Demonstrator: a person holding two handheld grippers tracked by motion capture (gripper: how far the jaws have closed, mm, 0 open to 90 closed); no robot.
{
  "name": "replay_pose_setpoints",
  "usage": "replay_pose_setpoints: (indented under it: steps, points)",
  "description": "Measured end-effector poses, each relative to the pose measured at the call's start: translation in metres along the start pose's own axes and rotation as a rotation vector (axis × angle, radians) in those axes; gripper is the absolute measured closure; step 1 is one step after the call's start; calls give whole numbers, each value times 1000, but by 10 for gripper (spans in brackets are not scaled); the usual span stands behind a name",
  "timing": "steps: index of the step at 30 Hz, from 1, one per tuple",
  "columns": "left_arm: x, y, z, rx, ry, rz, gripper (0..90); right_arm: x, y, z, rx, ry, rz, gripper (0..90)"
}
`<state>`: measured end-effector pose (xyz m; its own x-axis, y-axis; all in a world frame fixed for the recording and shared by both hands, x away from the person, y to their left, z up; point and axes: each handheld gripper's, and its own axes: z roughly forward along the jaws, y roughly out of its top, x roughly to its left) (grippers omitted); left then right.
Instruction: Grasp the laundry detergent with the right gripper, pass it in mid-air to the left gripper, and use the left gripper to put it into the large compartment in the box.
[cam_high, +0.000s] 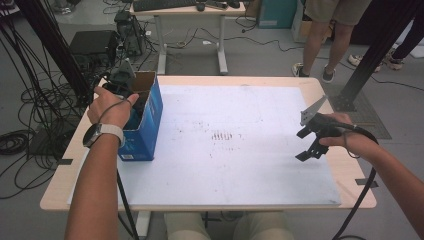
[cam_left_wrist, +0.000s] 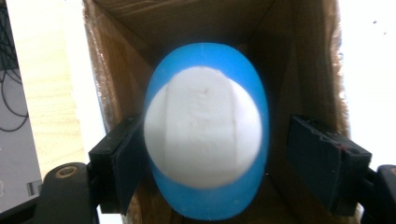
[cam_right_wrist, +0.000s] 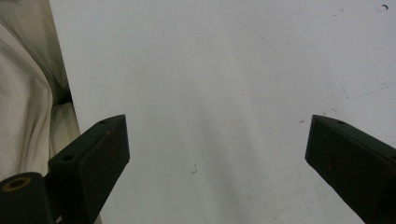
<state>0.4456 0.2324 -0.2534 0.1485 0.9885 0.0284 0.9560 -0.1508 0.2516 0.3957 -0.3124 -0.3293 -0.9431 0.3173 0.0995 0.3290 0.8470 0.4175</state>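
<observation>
White sheeting covers most of the pale tabletop (cam_high: 330, 90) in front of me, and the work sits at its left edge. Nearest me in the left gripper view, the left gripper (cam_left_wrist: 212, 161) points down into the blue box (cam_high: 145, 120), its jaws standing apart. A blue and white egg-shaped thing (cam_left_wrist: 205, 140) lies between them, its long axis running away along the jaws toward the cardboard floor of the box. The left pad looks to be against its side or very nearly so, while a clear gap shows at the right pad, so I judge it released, not gripped. My left hand (cam_high: 112, 107) is the near one. Farther off, the right gripper (cam_high: 311, 145) hovers over bare sheet at the right edge, jaws wide and empty.
</observation>
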Motion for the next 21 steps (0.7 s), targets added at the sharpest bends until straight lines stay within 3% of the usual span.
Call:
replay_pose_setpoints:
  steps: [3, 7, 19, 21]
  points:
    - [0, -1, -8, -19, -4, -7, 117, 1, 0, 0, 1, 1, 7, 62]
    - [0, -2, -18, -58, -9, -15, 109, 1, 0, 0, -2, -2, 1, 63]
    - [-3, -1, -64, -145, -35, 89, 77, 2, -1, -5, 6, -10, 10, 63]
    - [-7, -1, -74, -161, -41, 107, 77, -3, -1, -4, -19, -15, -44, 64]
